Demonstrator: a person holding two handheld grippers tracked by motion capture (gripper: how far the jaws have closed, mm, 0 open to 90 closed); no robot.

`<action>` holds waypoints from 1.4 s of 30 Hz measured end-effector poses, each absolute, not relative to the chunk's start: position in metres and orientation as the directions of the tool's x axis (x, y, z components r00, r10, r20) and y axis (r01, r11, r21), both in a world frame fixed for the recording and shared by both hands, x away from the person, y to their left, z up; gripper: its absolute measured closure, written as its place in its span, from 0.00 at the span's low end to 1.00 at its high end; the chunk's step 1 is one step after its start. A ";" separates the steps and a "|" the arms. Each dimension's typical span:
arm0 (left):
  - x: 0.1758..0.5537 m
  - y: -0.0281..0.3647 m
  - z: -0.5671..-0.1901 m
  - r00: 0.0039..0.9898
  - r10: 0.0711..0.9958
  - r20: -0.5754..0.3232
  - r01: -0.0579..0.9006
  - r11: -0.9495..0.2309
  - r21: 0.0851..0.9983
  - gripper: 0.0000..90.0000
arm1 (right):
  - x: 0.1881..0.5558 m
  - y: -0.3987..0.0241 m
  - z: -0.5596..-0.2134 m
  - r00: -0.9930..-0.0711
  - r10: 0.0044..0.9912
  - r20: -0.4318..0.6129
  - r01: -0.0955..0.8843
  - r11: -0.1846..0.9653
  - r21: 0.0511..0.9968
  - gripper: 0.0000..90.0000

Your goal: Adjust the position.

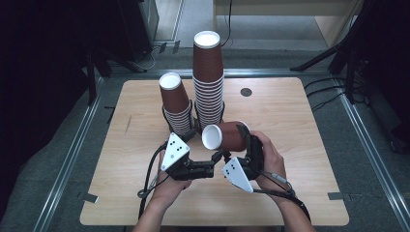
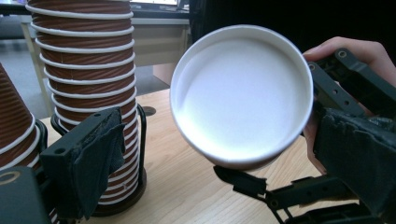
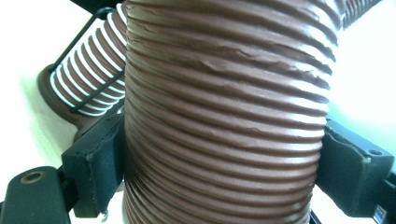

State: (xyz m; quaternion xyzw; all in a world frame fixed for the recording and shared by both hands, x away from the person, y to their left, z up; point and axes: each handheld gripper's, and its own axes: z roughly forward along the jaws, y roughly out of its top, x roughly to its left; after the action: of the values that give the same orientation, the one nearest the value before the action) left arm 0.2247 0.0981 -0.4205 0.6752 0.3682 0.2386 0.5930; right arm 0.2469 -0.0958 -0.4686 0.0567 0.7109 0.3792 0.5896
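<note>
One brown ribbed paper cup (image 1: 226, 136) lifted, not yet stacked
Right gripper (image 1: 243, 140) pinches it (sideways); left gripper (image 1: 189, 135) spread near the tall cup stack (image 1: 208, 82)

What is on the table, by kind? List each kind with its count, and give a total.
Stacks of brown ribbed cups, upside down in wire holders: 2 (tall stack, short stack)
Single brown cup, on its side, clamped by the right gripper: 1
Left gripper, open: 1
Total: 5
</note>
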 end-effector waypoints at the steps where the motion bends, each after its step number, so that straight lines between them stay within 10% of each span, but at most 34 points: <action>1: 0.225 0.098 -0.421 0.617 0.777 -0.120 0.221 -0.025 0.975 0.03 | 0.246 -0.095 -0.469 -0.308 0.529 -0.791 -0.366 0.702 0.611 0.14; 42: 0.225 0.102 -0.427 0.672 0.726 -0.145 0.304 -0.092 0.948 0.23 | 0.239 -0.091 -0.478 -0.302 0.403 -0.864 -0.458 0.733 0.503 0.14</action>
State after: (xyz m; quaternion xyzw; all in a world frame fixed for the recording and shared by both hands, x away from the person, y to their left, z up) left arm 0.2249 0.1017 -0.4269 0.7154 0.3599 0.1851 0.5696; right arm 0.2391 -0.0909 -0.4778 -0.0189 0.7198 0.3646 0.5904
